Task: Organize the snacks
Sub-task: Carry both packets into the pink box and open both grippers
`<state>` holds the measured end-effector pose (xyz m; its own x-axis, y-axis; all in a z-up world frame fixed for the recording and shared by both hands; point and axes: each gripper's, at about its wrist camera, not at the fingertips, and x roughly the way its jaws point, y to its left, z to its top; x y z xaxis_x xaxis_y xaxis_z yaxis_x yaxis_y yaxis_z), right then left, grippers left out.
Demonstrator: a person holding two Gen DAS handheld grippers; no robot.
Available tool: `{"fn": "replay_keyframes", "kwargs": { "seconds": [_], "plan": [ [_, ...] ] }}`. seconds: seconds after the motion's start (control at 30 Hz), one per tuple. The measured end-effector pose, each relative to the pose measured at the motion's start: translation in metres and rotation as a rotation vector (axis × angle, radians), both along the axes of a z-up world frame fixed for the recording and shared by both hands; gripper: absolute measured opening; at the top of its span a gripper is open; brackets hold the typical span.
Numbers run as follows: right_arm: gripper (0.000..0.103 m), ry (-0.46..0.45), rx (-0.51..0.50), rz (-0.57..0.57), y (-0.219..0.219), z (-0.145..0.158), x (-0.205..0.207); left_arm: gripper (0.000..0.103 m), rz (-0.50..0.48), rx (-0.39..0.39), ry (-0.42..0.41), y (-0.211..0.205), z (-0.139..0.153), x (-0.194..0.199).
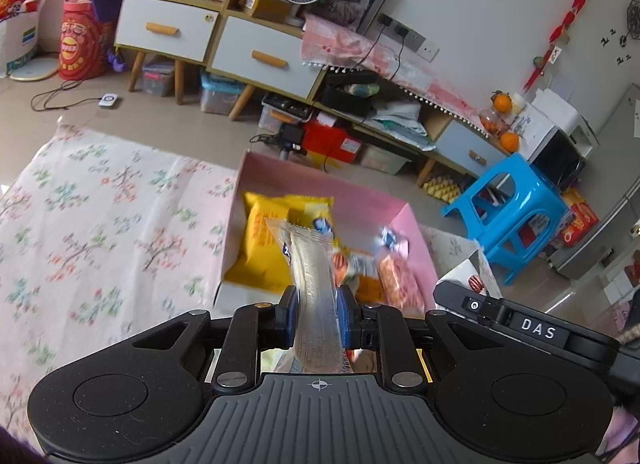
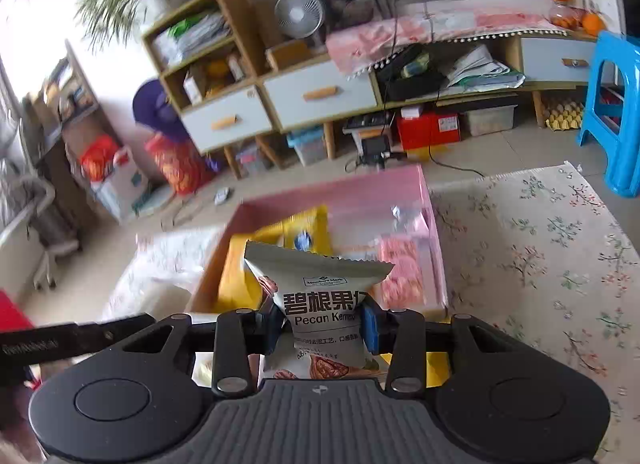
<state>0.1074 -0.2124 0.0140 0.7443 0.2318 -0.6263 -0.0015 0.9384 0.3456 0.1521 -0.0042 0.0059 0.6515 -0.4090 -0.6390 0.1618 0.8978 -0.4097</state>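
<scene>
Floral-clothed desk (image 1: 100, 204) bearing pink box (image 1: 360, 192); drawer cabinet (image 1: 256, 52) behind. Left claw (image 1: 317, 314) pinches clear packet (image 1: 316, 284); right claw (image 2: 322, 328) grips pecan packet (image 2: 320, 296), both angled downward.

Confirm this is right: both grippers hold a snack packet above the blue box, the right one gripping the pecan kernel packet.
Wrong in one respect: the box is pink, not blue, as the right wrist view shows. The left gripper holds a clear packet; the right gripper grips the pecan kernel packet.
</scene>
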Motion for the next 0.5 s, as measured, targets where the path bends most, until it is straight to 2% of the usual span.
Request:
{"fn": "replay_keyframes", "kwargs": {
  "seconds": [0.13, 0.37, 0.5],
  "plan": [
    [0.029, -0.027, 0.076, -0.054, -0.005, -0.004, 0.015, 0.017, -0.008, -0.007, -0.012, -0.008, 0.000, 0.023],
    [0.029, -0.040, 0.086, -0.124, -0.012, -0.021, 0.029, 0.018, -0.066, -0.036, -0.012, -0.031, -0.009, 0.066],
    [0.029, -0.027, 0.102, -0.162, -0.019, -0.031, 0.035, 0.018, -0.111, -0.022, 0.003, -0.053, -0.023, 0.087]
  ]
}}
